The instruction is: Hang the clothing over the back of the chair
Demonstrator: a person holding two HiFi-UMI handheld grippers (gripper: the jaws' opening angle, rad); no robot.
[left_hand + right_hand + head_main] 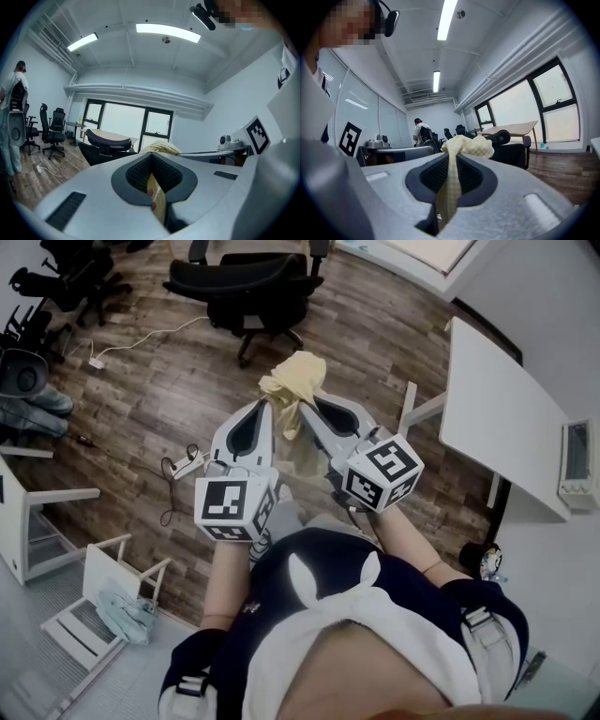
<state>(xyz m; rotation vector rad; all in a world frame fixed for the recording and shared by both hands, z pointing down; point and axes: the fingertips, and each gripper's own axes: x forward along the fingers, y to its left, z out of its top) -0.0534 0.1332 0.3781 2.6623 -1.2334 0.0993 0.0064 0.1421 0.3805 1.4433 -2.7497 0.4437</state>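
A pale yellow checked piece of clothing (292, 383) is bunched between both grippers, held above the wooden floor. My left gripper (265, 407) is shut on one part of the cloth (157, 201), and my right gripper (305, 405) is shut on another part (451, 187), its bunched top (468, 145) showing past the jaws. The two grippers point level, side by side. Ahead stands a black office chair (251, 287), with its back (108, 139) facing me in the left gripper view and its headrest (502, 137) visible in the right gripper view.
A white desk (497, 418) runs along the right. A white power strip and cable (141, 338) lie on the floor at left, near more black chairs (66, 277). A white stool (103, 601) lies tipped at lower left. A person (421, 129) stands far off.
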